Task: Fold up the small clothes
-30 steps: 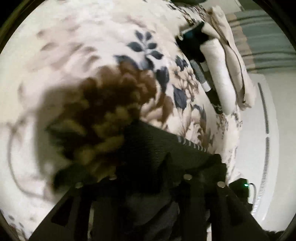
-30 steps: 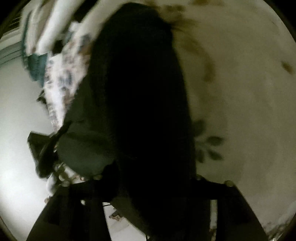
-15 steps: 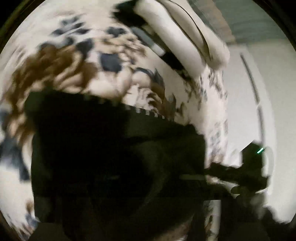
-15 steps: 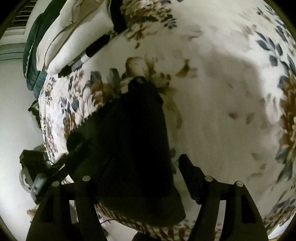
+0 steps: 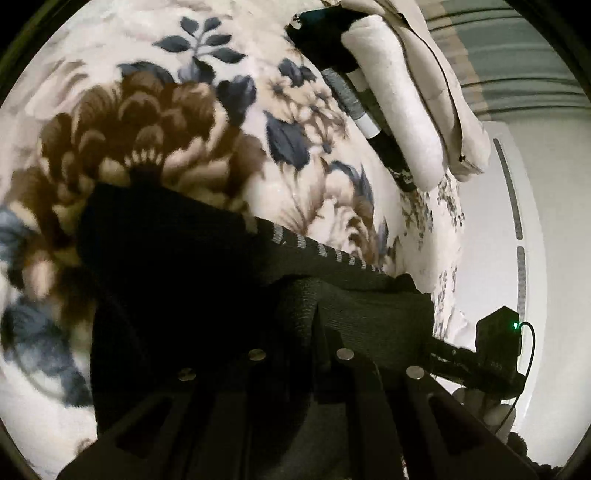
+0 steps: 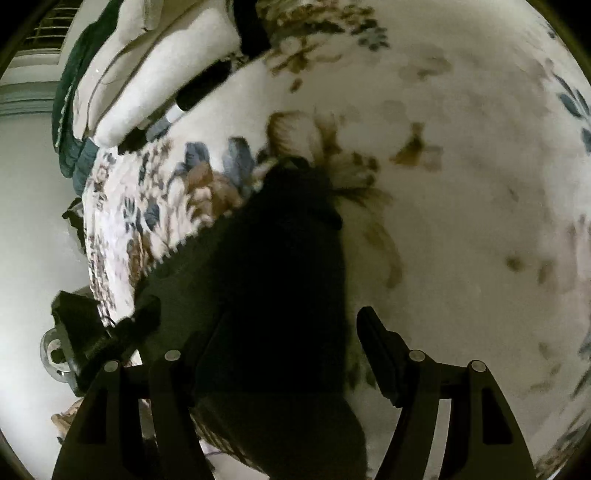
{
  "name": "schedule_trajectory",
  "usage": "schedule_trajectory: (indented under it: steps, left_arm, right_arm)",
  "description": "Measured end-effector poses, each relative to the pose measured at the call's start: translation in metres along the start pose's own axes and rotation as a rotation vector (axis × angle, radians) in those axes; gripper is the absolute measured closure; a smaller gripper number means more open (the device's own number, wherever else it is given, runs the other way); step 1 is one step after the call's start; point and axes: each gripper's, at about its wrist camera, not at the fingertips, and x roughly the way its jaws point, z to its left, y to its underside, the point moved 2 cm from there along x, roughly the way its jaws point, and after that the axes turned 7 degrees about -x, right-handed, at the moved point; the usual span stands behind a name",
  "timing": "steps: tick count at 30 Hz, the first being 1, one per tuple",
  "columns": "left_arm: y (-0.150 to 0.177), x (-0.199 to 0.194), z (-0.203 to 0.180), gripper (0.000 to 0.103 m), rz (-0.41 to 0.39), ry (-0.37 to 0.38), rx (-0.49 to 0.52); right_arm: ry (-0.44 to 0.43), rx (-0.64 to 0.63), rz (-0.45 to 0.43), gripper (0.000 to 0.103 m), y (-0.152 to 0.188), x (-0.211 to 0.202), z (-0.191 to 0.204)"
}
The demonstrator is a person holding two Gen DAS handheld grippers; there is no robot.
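Observation:
A small black knitted garment [image 5: 192, 280] with a grey-striped edge lies on a floral blanket [image 5: 155, 122]. In the left wrist view my left gripper [image 5: 295, 354] is shut on the black garment near its striped hem. In the right wrist view the same garment [image 6: 273, 288] lies flat on the blanket [image 6: 461, 184]. My right gripper [image 6: 280, 343] is open, its fingers [image 6: 384, 343] apart over the garment's near end, holding nothing. The left gripper's body [image 6: 96, 332] shows at the left edge.
Cream pillows [image 5: 402, 103] and dark folded items [image 5: 325, 33] lie at the head of the bed; they also show in the right wrist view [image 6: 155, 74]. A white wall [image 5: 554, 258] borders the bed's edge.
My right gripper has let go of the garment and opened; the garment now lies flat on the blanket. My left gripper stays shut on the hem and has swung with it.

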Motion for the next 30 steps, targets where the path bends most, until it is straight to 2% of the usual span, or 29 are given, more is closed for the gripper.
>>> schedule_trajectory:
  steps: [1, 4, 6, 8, 10, 12, 14, 18, 21, 22, 23, 24, 27, 28, 30]
  left_arm:
    - [0.001, -0.001, -0.001, 0.097, -0.002, 0.000, 0.001]
    - [0.000, -0.005, 0.001, 0.097, -0.007, 0.008, -0.002]
    - [-0.001, -0.002, 0.007, 0.097, -0.002, 0.005, -0.006]
    - [-0.003, 0.002, 0.014, 0.093, 0.025, 0.027, -0.041]
    - [-0.003, -0.002, 0.013, 0.086, 0.044, 0.059, -0.068]
    - [0.002, -0.014, 0.007, 0.065, 0.036, 0.069, -0.061]
    - [0.010, -0.027, 0.004, 0.049, 0.026, 0.073, -0.057]
    - [0.035, -0.053, 0.004, 0.040, 0.001, 0.058, -0.073]
    - [0.053, -0.056, 0.010, 0.039, 0.009, 0.038, -0.100]
    - [0.061, -0.053, 0.013, 0.039, 0.019, 0.021, -0.103]
    - [0.066, -0.049, 0.016, 0.039, 0.027, 0.002, -0.104]
    - [0.070, -0.045, 0.019, 0.039, 0.033, -0.016, -0.110]
    - [0.075, -0.041, 0.025, 0.039, 0.024, -0.043, -0.119]
    - [0.074, -0.041, 0.027, 0.039, 0.017, -0.060, -0.123]
    - [0.073, -0.043, 0.030, 0.039, 0.018, -0.041, -0.141]
  right_arm:
    - [0.027, -0.006, -0.033, 0.060, -0.004, -0.001, -0.001]
    - [0.038, 0.040, -0.035, 0.066, -0.013, 0.012, -0.011]
    - [0.057, 0.027, -0.018, 0.066, -0.018, 0.022, -0.011]
    - [0.038, 0.043, 0.016, 0.063, -0.019, 0.023, -0.015]
    - [-0.004, 0.095, 0.059, 0.043, -0.016, 0.015, -0.023]
    - [-0.031, 0.134, 0.054, 0.041, -0.002, -0.004, -0.033]
    - [-0.047, 0.164, 0.066, 0.039, 0.025, -0.022, -0.041]
    - [-0.124, 0.302, 0.138, 0.037, 0.094, -0.027, -0.054]
    - [-0.266, 0.448, 0.196, 0.037, 0.142, -0.002, -0.060]
    - [-0.306, 0.479, 0.187, 0.042, 0.150, 0.004, -0.060]
    - [-0.363, 0.515, 0.154, 0.054, 0.156, 0.009, -0.060]
    - [-0.381, 0.527, 0.128, 0.078, 0.159, 0.011, -0.058]
    - [-0.168, 0.407, 0.080, 0.083, 0.152, 0.007, -0.048]
    - [-0.145, 0.398, 0.096, 0.083, 0.150, 0.010, -0.048]
    - [-0.143, 0.359, 0.148, 0.082, 0.144, 0.015, -0.043]
